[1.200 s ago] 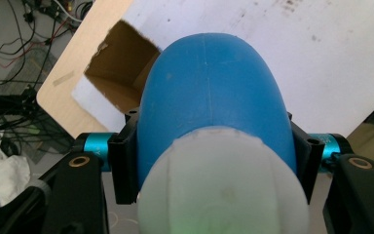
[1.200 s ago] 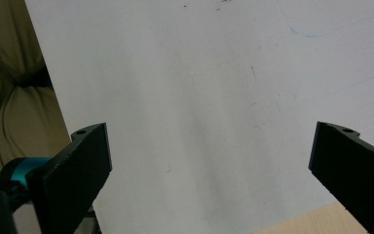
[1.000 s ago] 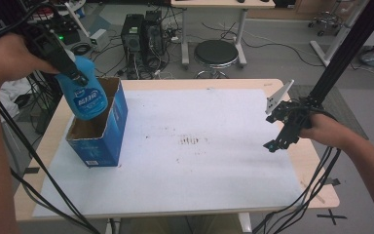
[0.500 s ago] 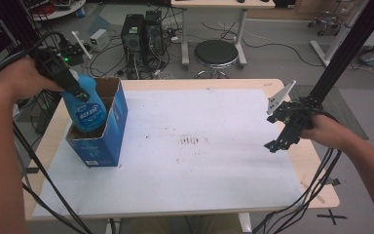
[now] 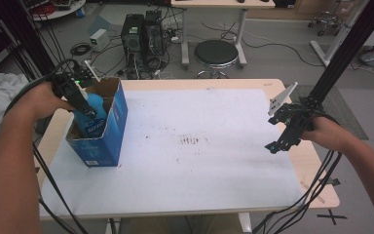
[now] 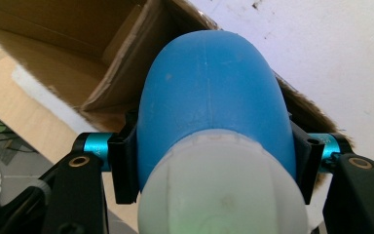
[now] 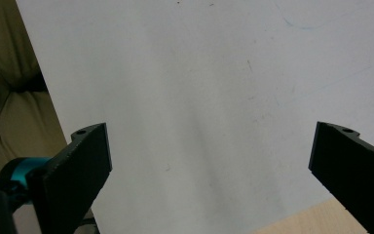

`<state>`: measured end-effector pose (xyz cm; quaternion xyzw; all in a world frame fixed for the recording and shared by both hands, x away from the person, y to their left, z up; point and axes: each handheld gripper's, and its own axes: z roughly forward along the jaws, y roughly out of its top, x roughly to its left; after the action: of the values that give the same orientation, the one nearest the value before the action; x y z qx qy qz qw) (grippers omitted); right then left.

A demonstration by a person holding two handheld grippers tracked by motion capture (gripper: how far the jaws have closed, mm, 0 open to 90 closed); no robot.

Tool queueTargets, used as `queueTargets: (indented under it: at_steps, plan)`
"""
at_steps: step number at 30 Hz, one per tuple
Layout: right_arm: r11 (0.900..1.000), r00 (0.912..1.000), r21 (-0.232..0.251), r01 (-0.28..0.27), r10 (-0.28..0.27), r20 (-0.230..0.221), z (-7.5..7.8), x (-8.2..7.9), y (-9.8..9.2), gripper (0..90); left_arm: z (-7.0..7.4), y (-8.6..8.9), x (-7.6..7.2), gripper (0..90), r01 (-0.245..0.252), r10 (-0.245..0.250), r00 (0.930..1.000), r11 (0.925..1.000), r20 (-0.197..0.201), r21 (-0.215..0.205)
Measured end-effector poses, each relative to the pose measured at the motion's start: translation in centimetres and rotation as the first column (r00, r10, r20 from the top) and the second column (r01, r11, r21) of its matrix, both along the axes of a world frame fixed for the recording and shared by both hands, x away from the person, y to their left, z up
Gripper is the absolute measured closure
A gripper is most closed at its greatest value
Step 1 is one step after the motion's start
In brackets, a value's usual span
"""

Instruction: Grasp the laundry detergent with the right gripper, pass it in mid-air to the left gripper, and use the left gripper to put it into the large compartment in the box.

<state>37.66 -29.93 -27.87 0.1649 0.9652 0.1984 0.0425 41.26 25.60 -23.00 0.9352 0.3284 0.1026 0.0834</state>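
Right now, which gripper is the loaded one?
The left gripper, at the blue box: its jaws clamp the blue bottle. The right gripper is open over the white sheet.

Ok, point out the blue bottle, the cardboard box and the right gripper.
blue bottle [image 6: 214, 92], left gripper view, on its rounded blue body.
cardboard box [image 5: 118, 113], high view, on its blue outer side.
right gripper [image 7: 209, 165], right gripper view, midway between its open jaws.

Bottle [image 6: 214, 97] is smooth blue plastic with a slight sheen, its cap [image 6: 221, 195] matt white plastic; the box [image 5: 108, 127] at far left is glossy blue printed card outside, raw brown corrugated cardboard inside. Table [image 5: 316, 168] has a light wood-look edge under a matt white sheet [image 5: 214, 170], scuffed and speckled. Left gripper [image 6: 214, 163] and right gripper [image 7: 209, 170] have matt black plastic jaws with shiny blue metal fittings.
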Motion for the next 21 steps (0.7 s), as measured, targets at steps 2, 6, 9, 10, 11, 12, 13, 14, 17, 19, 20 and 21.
queueTargets:
  at_steps: [2, 6, 9, 10, 11, 12, 13, 14, 17, 19, 20, 21]
  plan:
    - [1.000, 1.0000, 0.000, 0.003, -0.003, -0.001, 0.0, 0.0, 0.0, 0.9, -0.8, 0.1, 0.1, 37.7, 0.003, -0.003, 1.0000, 1.0000, -0.003, -0.002]
    - [1.000, 0.9999, 0.003, 0.004, -0.004, -0.010, -0.1, 0.0, 0.1, 0.9, -2.2, -0.1, 0.3, 37.8, 0.015, -0.015, 0.9999, 0.9998, 0.008, 0.011]
    - [1.000, 0.9999, 0.000, 0.004, -0.004, -0.012, -0.2, 0.0, 0.3, 0.9, -3.0, -0.2, 0.4, 37.8, 0.022, -0.022, 0.9997, 0.9995, -0.001, 0.023]
    - [1.000, 0.9999, -0.001, 0.006, -0.006, -0.012, -0.2, 0.0, 0.3, 0.9, -3.1, -0.2, 0.5, 37.8, 0.026, -0.026, 0.9996, 0.9994, -0.006, 0.024]
    - [1.000, 0.9999, 0.001, 0.006, -0.006, -0.013, -0.2, 0.0, 0.3, 0.9, -3.2, -0.1, 0.5, 37.8, 0.027, -0.027, 0.9996, 0.9994, -0.008, 0.023]
    - [1.000, 0.9999, -0.001, 0.001, -0.001, -0.014, -0.3, 0.0, 0.3, 0.9, -3.4, -0.1, 0.6, 37.8, 0.027, -0.027, 0.9996, 0.9994, -0.009, 0.021]
    - [1.000, 0.9999, -0.001, 0.001, -0.001, -0.014, -0.3, 0.0, 0.3, 0.9, -3.5, -0.1, 0.6, 37.8, 0.027, -0.027, 0.9996, 0.9994, -0.010, 0.021]
    - [1.000, 0.9999, -0.005, 0.005, -0.005, -0.015, -0.3, 0.0, 0.3, 0.9, -3.7, 0.0, 0.6, 37.8, 0.029, -0.028, 0.9995, 0.9994, -0.012, 0.020]
    - [1.000, 0.9998, 0.000, 0.000, 0.000, -0.020, -0.5, 0.1, 0.4, 0.9, -4.1, 0.1, 0.6, 37.8, 0.032, -0.031, 0.9994, 0.9993, -0.017, 0.019]
    - [1.000, 0.9997, 0.000, 0.000, 0.000, -0.025, -0.6, 0.1, 0.4, 0.9, -4.4, 0.1, 0.7, 37.8, 0.035, -0.034, 0.9992, 0.9992, -0.020, 0.018]
    - [1.000, 0.9997, -0.002, 0.002, -0.002, -0.024, -0.6, 0.2, 0.4, 0.9, -4.5, 0.2, 0.7, 37.8, 0.036, -0.035, 0.9991, 0.9992, -0.022, 0.018]
    - [1.000, 0.9997, -0.003, 0.003, -0.003, -0.026, -0.7, 0.2, 0.4, 0.9, -4.7, 0.2, 0.7, 37.8, 0.036, -0.036, 0.9991, 0.9992, -0.023, 0.016]
